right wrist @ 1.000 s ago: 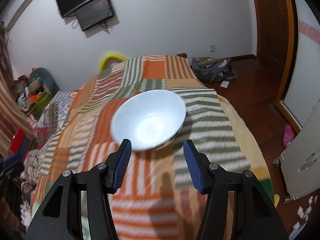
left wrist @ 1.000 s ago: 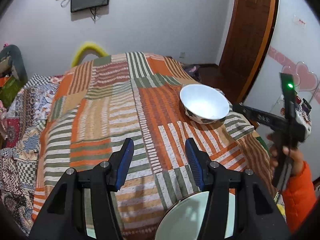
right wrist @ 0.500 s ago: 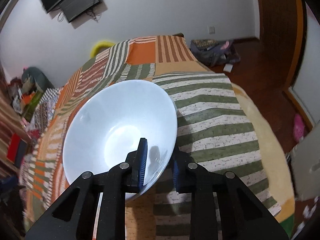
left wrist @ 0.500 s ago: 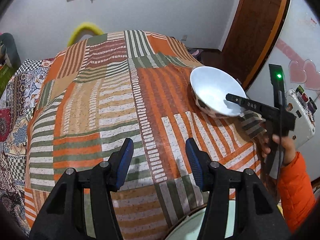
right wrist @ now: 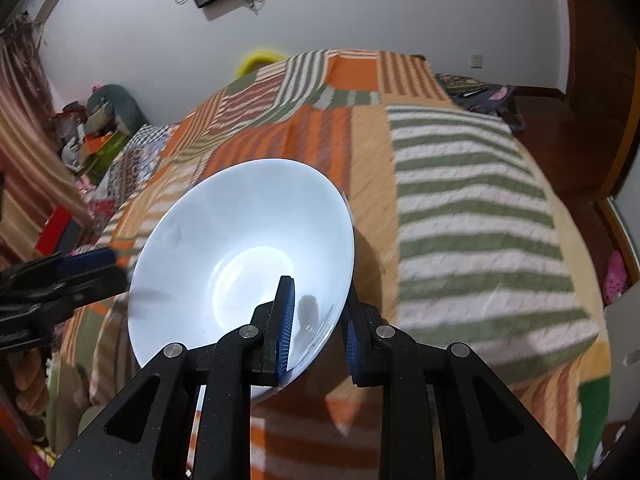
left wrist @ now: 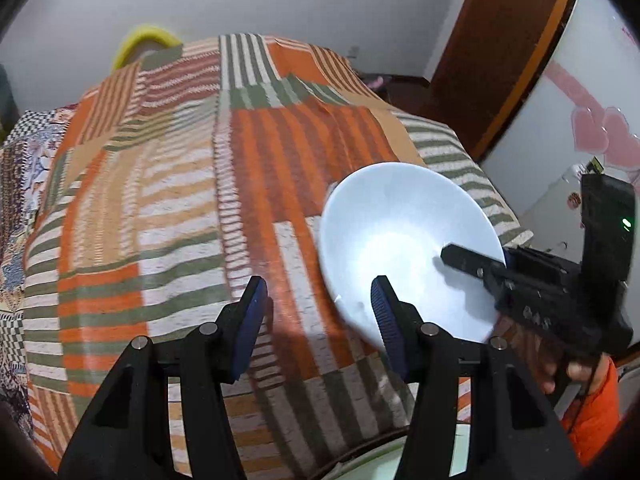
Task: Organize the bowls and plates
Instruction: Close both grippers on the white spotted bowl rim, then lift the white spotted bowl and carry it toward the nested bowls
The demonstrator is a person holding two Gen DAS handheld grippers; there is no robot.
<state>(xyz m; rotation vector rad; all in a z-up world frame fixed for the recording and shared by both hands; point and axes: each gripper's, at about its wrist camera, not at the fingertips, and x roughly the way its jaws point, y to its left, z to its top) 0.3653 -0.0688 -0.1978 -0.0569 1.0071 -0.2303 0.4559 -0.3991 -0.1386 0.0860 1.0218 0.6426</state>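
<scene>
A white bowl (right wrist: 240, 248) is pinched at its near rim by my right gripper (right wrist: 318, 320), one finger inside and one outside, and it is held tilted above the striped bedspread (right wrist: 460, 216). The left wrist view shows the same bowl (left wrist: 400, 240) at right with the right gripper (left wrist: 472, 262) on its rim. My left gripper (left wrist: 316, 320) is open and empty, just left of the bowl. The rim of a pale plate (left wrist: 380, 466) shows below it at the bottom edge.
The bed fills the middle. A brown door (left wrist: 500, 48) and a white appliance (left wrist: 580, 128) stand at right. A bag (right wrist: 476, 92) lies on the wooden floor beyond the bed. Clutter (right wrist: 88, 132) sits at far left.
My right gripper closed on the bowl's rim and lifted it, carrying it left toward my left gripper. My left gripper stayed open and moved nearer the bowl.
</scene>
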